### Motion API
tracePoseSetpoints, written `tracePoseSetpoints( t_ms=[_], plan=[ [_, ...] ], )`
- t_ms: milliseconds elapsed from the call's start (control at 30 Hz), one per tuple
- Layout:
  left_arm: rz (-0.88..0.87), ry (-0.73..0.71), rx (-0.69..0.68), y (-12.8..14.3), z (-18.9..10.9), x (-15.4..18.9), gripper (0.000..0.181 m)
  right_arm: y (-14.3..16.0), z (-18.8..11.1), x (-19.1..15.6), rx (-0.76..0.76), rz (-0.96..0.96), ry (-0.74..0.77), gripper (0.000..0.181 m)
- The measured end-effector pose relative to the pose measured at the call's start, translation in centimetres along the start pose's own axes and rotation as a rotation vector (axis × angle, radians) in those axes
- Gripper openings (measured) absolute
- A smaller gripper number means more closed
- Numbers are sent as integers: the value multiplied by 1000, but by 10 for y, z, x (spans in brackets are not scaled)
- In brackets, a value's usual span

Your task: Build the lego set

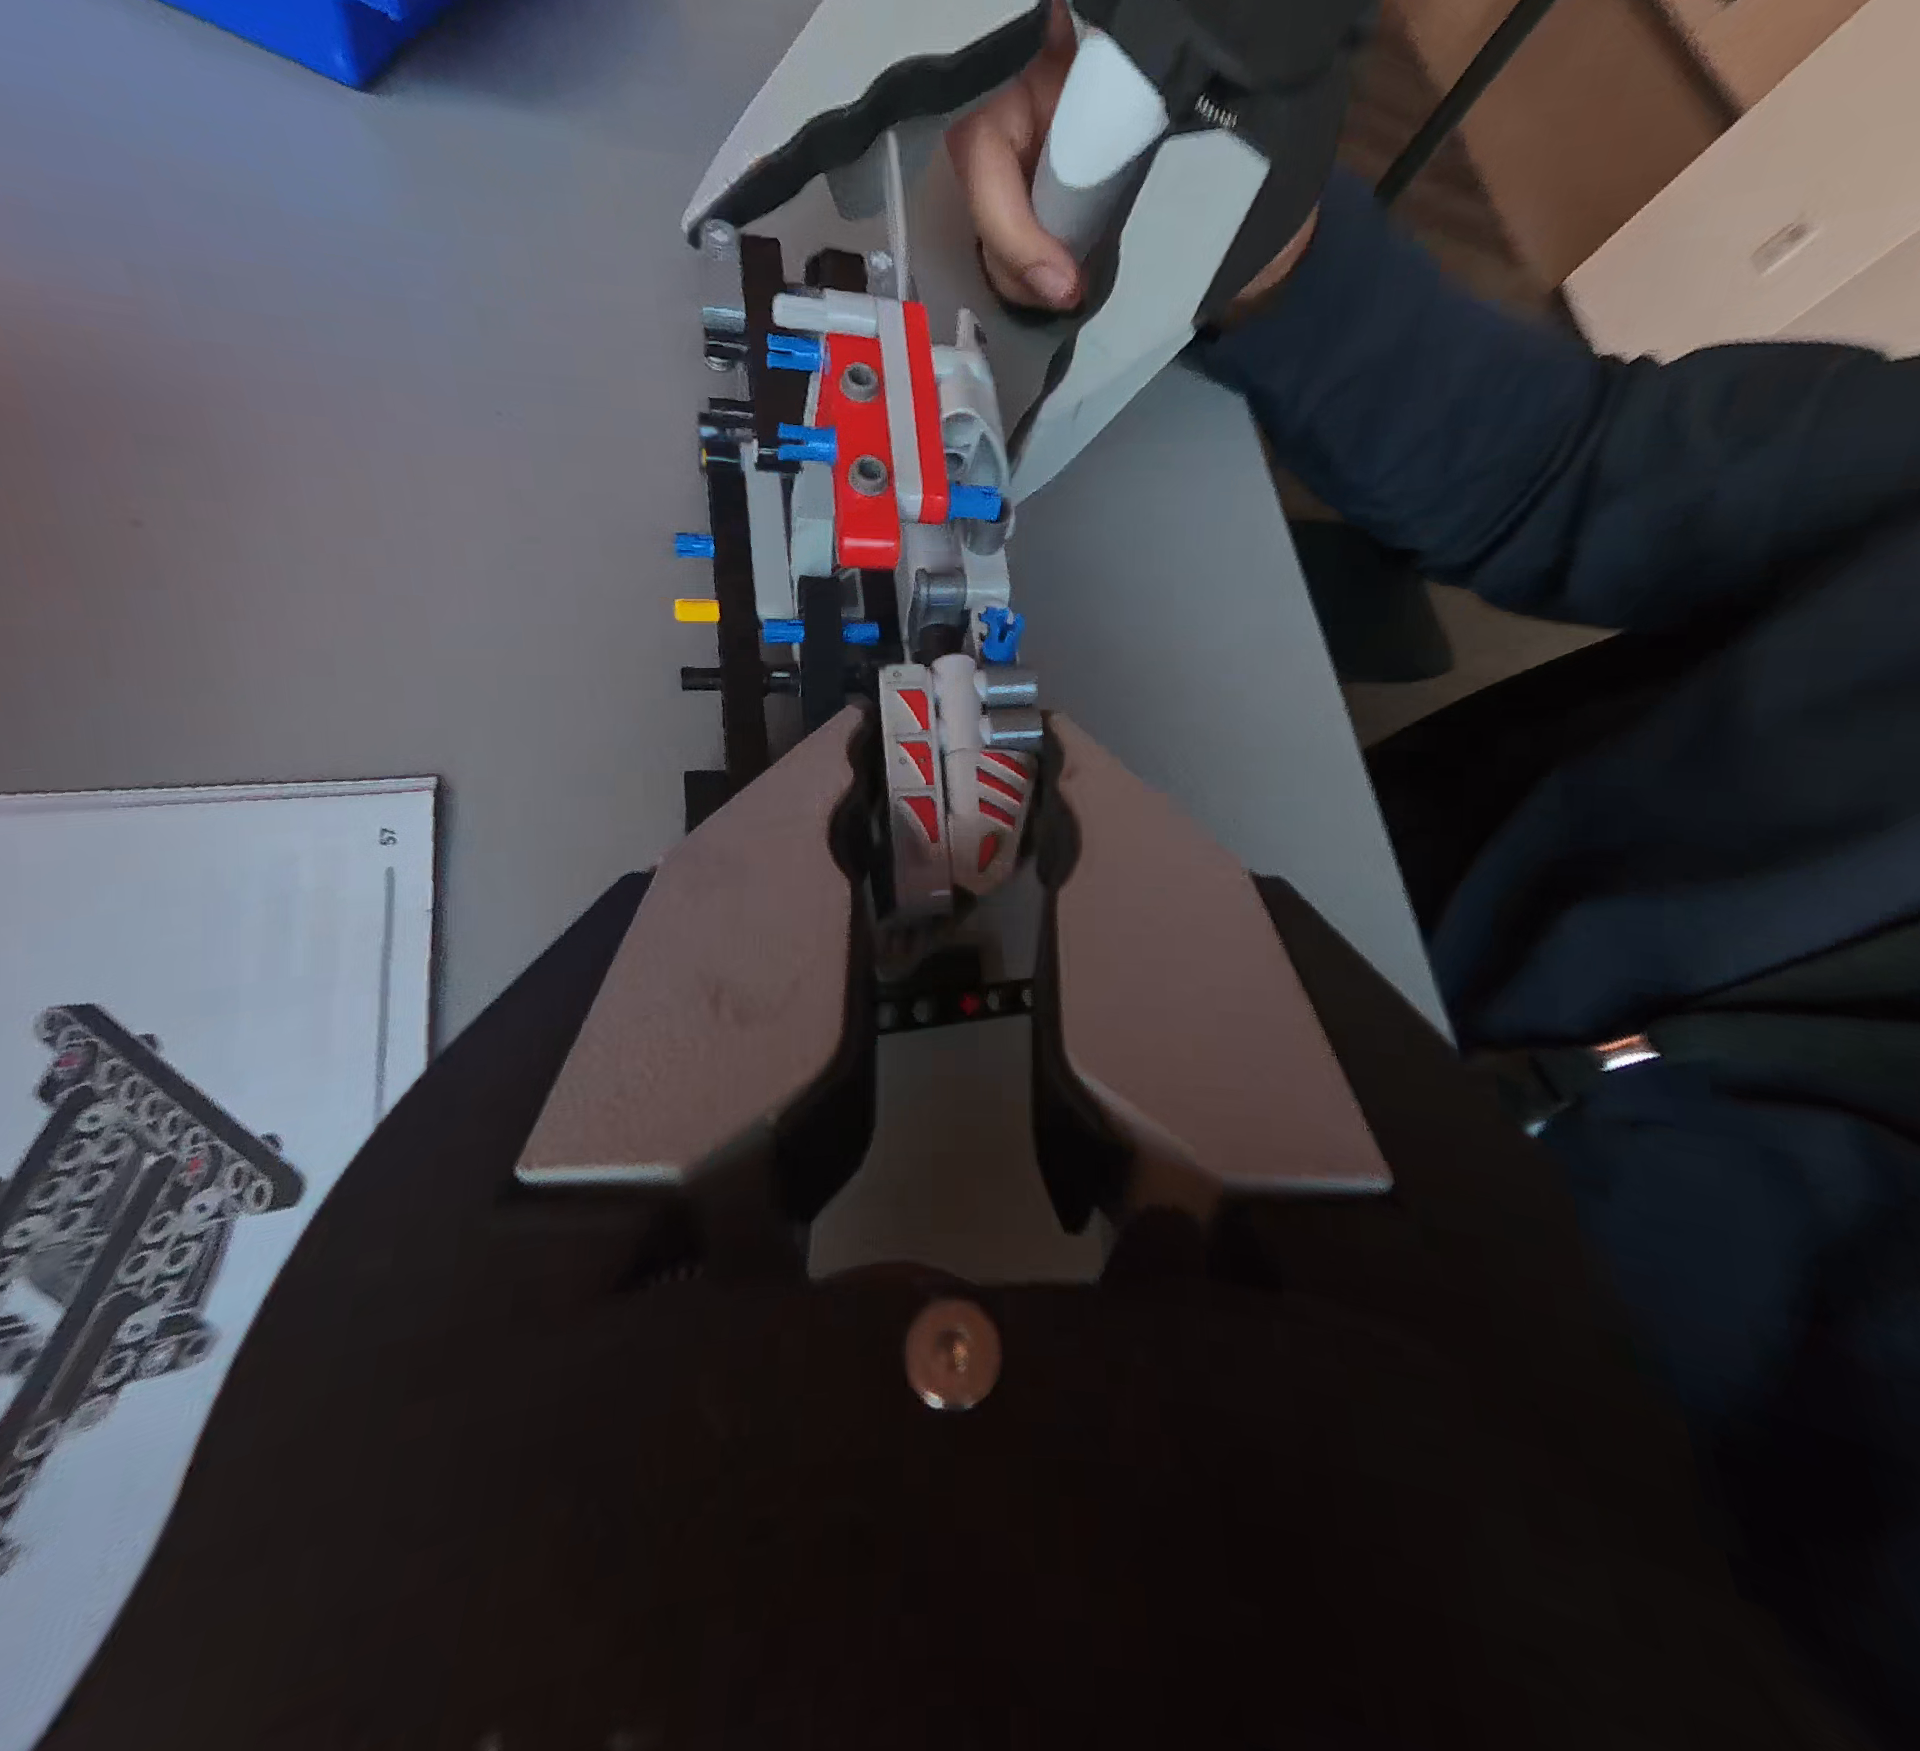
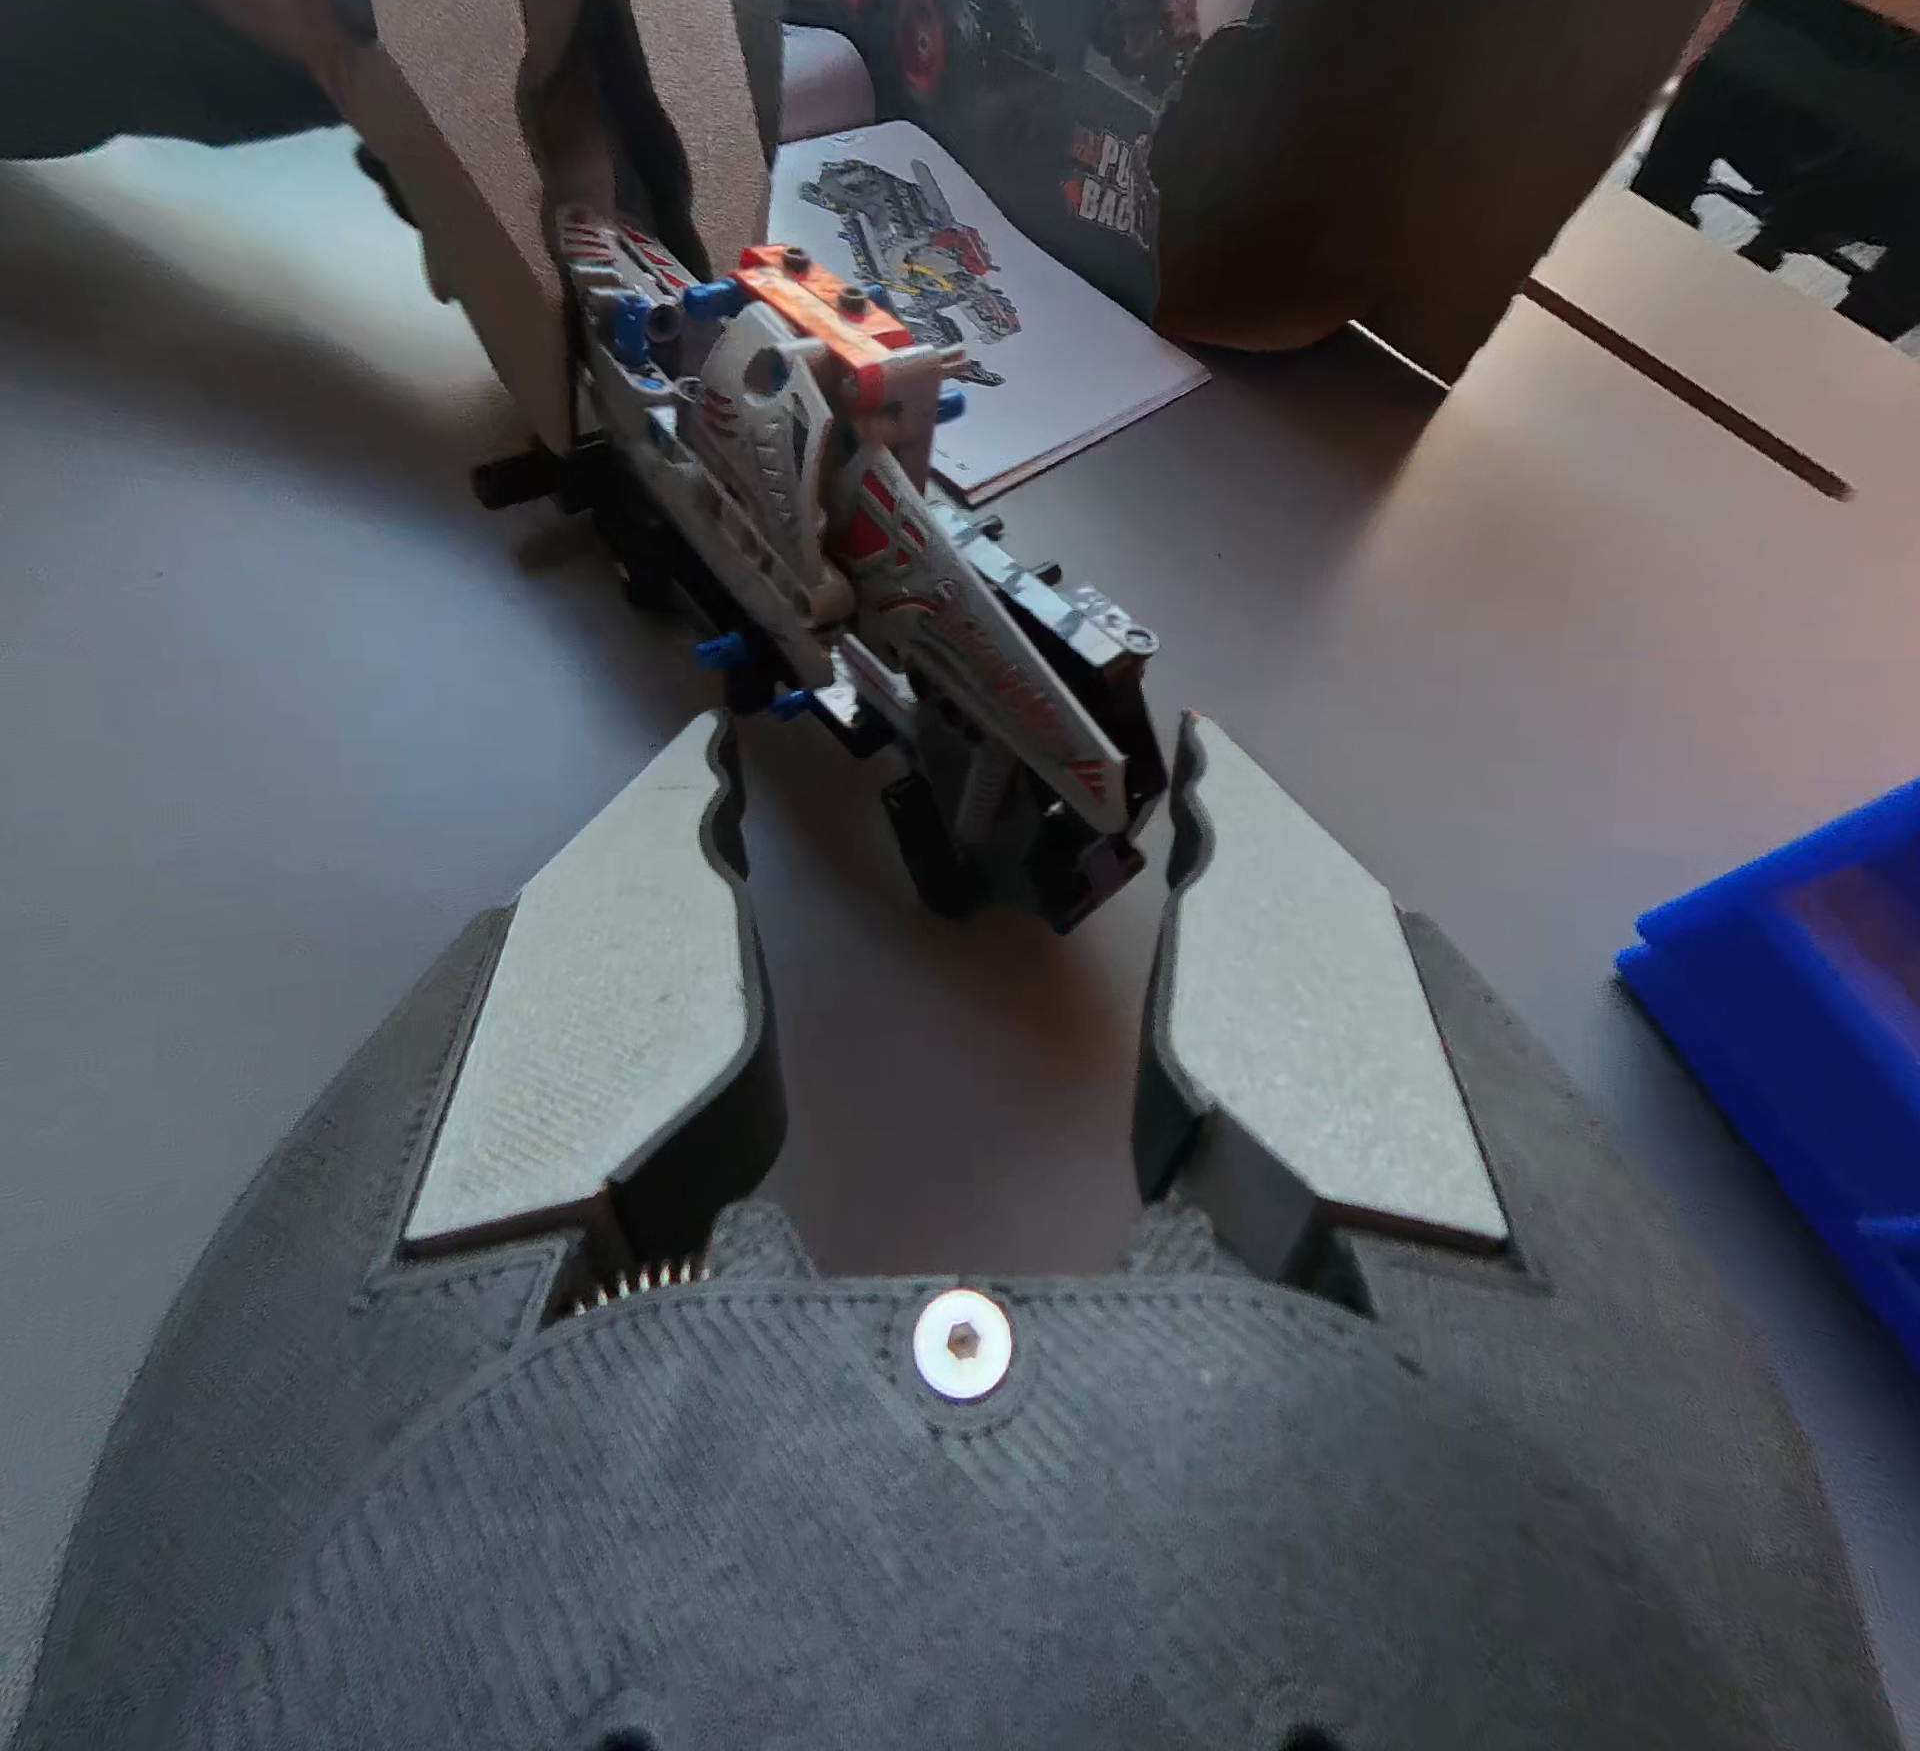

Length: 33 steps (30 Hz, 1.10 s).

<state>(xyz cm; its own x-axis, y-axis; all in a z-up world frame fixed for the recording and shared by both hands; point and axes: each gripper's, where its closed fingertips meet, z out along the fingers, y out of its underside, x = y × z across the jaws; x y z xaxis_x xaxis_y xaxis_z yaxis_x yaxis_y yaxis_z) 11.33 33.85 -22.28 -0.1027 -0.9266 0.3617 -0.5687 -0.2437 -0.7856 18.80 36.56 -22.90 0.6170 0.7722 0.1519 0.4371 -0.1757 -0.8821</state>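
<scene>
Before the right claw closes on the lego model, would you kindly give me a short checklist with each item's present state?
1. Left claw shut on the model: ok.
2. Right claw open: ok, wide gap between fingers.
3. Right claw lined up with the model's near end: ok; the end sits just ahead, between the tips.
4. Model resting on the table: cannot tell; the underside is shadowed.
5. Manual open nearby: ok, behind the model.
6. Blue bin clear of the right claw: ok, off to the side.

Left gripper (image 1: 951,735) clamped, right gripper (image 2: 951,745) apparently spread
</scene>
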Motion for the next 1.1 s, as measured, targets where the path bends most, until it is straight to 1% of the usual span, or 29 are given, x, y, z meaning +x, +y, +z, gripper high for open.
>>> tracePoseSetpoints(
  t_ms=[33, 67, 133, 167, 233, 333, 367, 400, 467, 500, 533, 633, 700, 733, 800, 867, 933, 967, 1000, 1033, 1100],
  plan=[
    [-25, 23, 19, -1, -1, 0, 25, 1, -1, 4, -4, 2, 37, 86],
    [-37, 35, 30, -2, -2, 0, 26, 2, -3, 6, -8, 11, 67, 87],
    [-29, 29, 41, -4, -3, -1, 26, 3, -12, 8, 4, 54, 111, 67],
    [-19, 22, 42, -4, -3, -2, 26, 4, -18, 7, 14, 76, 124, 63],
    [-1, 18, 37, -3, -1, -1, 26, 5, -28, -2, 25, 100, 92, 63],
    [15, 32, 17, 1, 3, 3, 26, 7, -37, 0, 11, 70, 85, 78],
    [15, 34, 15, 1, 4, 3, 26, 7, -37, 1, 14, 64, 68, 90],
    [10, 36, 15, 1, 4, 4, 26, 6, -36, -1, 17, 67, 19, 99],
    [-4, 37, 19, 0, 4, 4, 27, 8, -27, -4, 6, 85, -65, 101],
    [-10, 37, 22, 0, 4, 4, 26, 11, -21, -4, -9, 84, -86, 106],
    [-16, 37, 25, 0, 4, 3, 26, 14, -15, -4, -30, 78, -105, 106],
    [-27, 30, 38, -2, 4, 3, 26, 19, 0, -12, -102, 75, -194, 98],
    [-29, 22, 44, -2, 3, 1, 27, 20, 6, -15, -129, 54, -214, 86],
    [-26, 11, 35, -1, 3, 0, 28, 21, 8, -12, -139, 38, -190, 78],
    [-2, -24, 6, 4, 2, -3, 29, 21, 10, -6, -136, 36, -165, 51],
    [26, -56, 15, 3, 0, -4, 32, 19, 9, -8, -127, 71, -188, 46],
    [33, -84, 15, 4, -4, -3, 45, 18, 9, -9, -122, 106, -204, 39],
    [45, -112, 8, 4, -8, -4, 48, 18, 9, -9, -125, 128, -213, 40],
    [81, -158, -3, 6, -12, -5, 51, 17, 9, -9, -126, 148, -219, 40],
    [136, -227, -22, 8, -16, -7, 57, 17, 10, -9, -131, 165, -224, 40],
    [266, -380, -80, 14, -25, -10, 61, 17, 10, -10, -143, 193, -235, 40]
  ],
)
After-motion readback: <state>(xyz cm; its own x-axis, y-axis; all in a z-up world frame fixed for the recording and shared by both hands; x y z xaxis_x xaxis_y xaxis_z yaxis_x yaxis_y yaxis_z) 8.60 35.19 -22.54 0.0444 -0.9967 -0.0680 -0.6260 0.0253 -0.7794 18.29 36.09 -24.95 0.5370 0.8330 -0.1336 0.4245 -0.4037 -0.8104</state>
